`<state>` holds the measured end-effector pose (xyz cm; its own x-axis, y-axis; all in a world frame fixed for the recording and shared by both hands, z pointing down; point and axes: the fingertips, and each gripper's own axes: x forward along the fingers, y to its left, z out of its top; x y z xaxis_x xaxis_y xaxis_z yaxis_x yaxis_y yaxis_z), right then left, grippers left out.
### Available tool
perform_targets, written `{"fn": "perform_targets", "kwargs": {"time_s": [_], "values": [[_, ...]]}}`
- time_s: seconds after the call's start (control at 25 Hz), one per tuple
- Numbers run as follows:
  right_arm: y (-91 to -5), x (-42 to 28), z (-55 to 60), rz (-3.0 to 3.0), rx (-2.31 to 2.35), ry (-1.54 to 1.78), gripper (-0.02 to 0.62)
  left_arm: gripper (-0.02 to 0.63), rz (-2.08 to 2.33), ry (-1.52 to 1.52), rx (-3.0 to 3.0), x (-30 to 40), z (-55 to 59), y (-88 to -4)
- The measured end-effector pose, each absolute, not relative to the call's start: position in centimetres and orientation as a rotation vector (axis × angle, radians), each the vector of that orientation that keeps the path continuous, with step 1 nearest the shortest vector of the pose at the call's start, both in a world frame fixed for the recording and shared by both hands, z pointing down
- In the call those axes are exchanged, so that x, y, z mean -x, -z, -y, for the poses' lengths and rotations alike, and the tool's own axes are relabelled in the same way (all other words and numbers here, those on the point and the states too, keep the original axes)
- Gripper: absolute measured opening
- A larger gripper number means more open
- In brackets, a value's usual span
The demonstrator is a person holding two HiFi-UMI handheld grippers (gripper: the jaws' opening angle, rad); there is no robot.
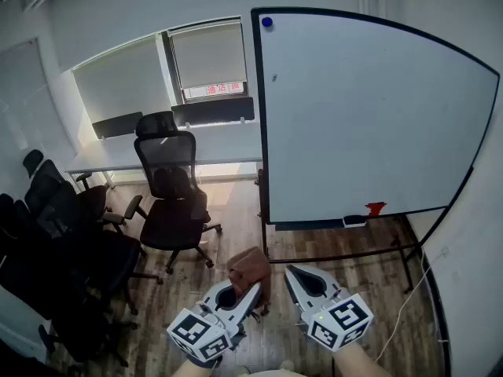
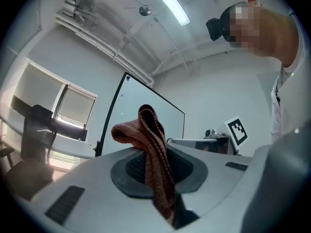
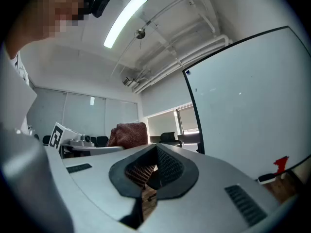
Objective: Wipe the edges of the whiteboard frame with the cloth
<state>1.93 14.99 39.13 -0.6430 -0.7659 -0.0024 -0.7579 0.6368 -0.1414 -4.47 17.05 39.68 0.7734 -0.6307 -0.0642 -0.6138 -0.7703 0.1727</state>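
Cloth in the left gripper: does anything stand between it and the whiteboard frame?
Nothing visible does. The cloth, clamped in the left gripper, faces the whiteboard frame across bare wooden floor; the office chair stands off to the left.

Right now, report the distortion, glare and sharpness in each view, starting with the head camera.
Head view: the wide lens bends the black-framed whiteboard into arcs. Left gripper view: the rust-brown knitted cloth is sharp, the window behind it glares white, and the corners are vignetted dark. Right gripper view: the ceiling strip light is blown out.
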Motion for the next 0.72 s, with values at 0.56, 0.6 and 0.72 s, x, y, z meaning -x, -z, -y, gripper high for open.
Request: {"fn": "perform_targets", "kwargs": {"time_s": [0.56, 0.6, 0.72], "values": [[-39.2, -4.4, -13.9, -2.804, 1.271, 0.214, 0.005, 0.064, 1.042, 0.152, -2.822, 2.5, -16.3, -40.2], [-38.9, -4.5, -13.9, -2.807, 1.268, 0.202, 0.005, 0.064, 1.055, 0.153, -2.820, 2.5, -16.1, -40.1], [-38.4, -5.2, -13.6, -2.802, 1.257, 0.180, 0.005, 0.064, 1.094, 0.153, -2.819, 2.5, -15.3, -39.8]]}}
